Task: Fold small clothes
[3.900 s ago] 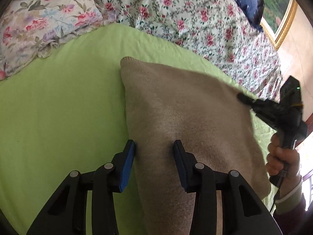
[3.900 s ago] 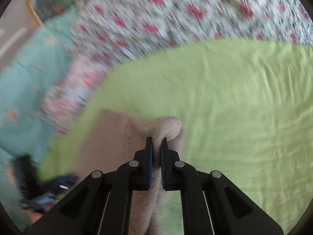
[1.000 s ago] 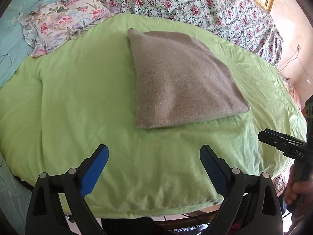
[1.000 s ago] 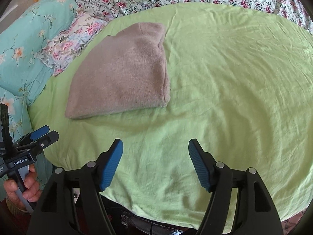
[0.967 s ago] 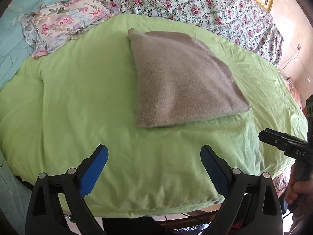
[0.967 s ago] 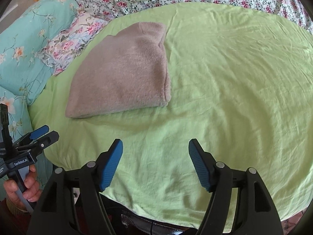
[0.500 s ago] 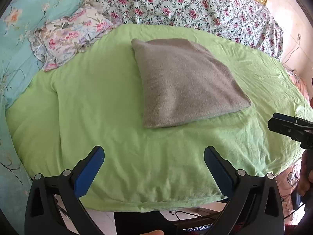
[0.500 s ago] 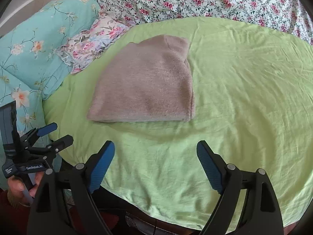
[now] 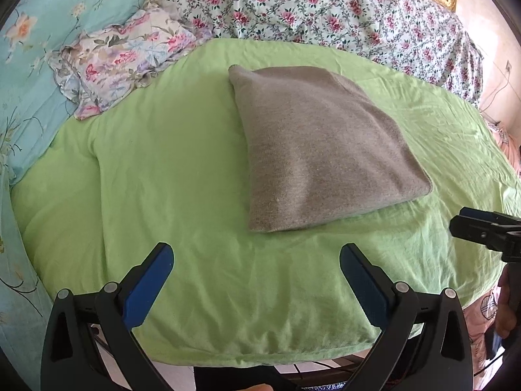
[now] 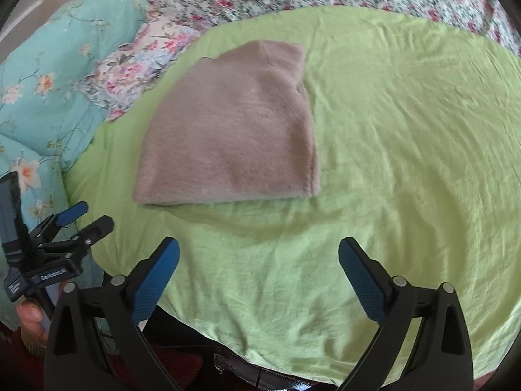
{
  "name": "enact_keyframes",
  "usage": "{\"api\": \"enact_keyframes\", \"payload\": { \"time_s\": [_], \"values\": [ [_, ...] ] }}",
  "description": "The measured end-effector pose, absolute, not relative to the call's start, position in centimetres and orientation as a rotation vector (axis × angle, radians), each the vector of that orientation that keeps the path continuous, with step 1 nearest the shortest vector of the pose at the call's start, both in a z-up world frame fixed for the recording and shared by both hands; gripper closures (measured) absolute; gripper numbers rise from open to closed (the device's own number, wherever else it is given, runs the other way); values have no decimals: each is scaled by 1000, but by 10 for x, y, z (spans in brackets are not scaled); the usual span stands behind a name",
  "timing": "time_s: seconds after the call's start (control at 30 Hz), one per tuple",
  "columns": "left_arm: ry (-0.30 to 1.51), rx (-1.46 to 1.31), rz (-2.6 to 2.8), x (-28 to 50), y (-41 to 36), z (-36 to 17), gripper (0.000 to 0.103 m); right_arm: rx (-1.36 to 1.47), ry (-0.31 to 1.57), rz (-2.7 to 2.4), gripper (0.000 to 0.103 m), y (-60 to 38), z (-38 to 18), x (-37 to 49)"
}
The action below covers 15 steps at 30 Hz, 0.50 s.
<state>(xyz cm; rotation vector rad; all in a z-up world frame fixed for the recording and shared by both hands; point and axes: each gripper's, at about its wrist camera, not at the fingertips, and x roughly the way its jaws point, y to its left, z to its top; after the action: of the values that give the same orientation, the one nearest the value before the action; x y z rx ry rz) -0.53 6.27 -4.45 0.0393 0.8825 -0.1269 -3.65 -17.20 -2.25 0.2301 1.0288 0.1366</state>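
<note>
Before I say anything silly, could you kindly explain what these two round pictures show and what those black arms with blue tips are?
No machine works here: a person holds a hand-held two-finger gripper in each hand, each with a wide-angle camera looking along its fingers. One picture looks out from the left gripper, the other from the right gripper; each also shows its partner at the edge. The blue tips are the grip pads. Ahead, a folded grey-brown knitted garment lies flat on a light green sheet, with a frilled floral pillow and a rose-patterned bedcover beyond. Nothing is held: the left jaws stand wide, the right jaws are opening, with nothing between either pair.
</note>
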Motion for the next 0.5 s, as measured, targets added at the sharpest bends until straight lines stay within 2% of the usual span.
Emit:
{"api": "enact_keyframes", "payload": {
  "time_s": [0.3,0.5],
  "values": [
    [871,29,-135,1,59,-39,1,417,985,263,0,-181,-12,-22],
    [849,12,-135,5,57,-32,1,412,981,272,0,-186,-6,-6]
  ]
}}
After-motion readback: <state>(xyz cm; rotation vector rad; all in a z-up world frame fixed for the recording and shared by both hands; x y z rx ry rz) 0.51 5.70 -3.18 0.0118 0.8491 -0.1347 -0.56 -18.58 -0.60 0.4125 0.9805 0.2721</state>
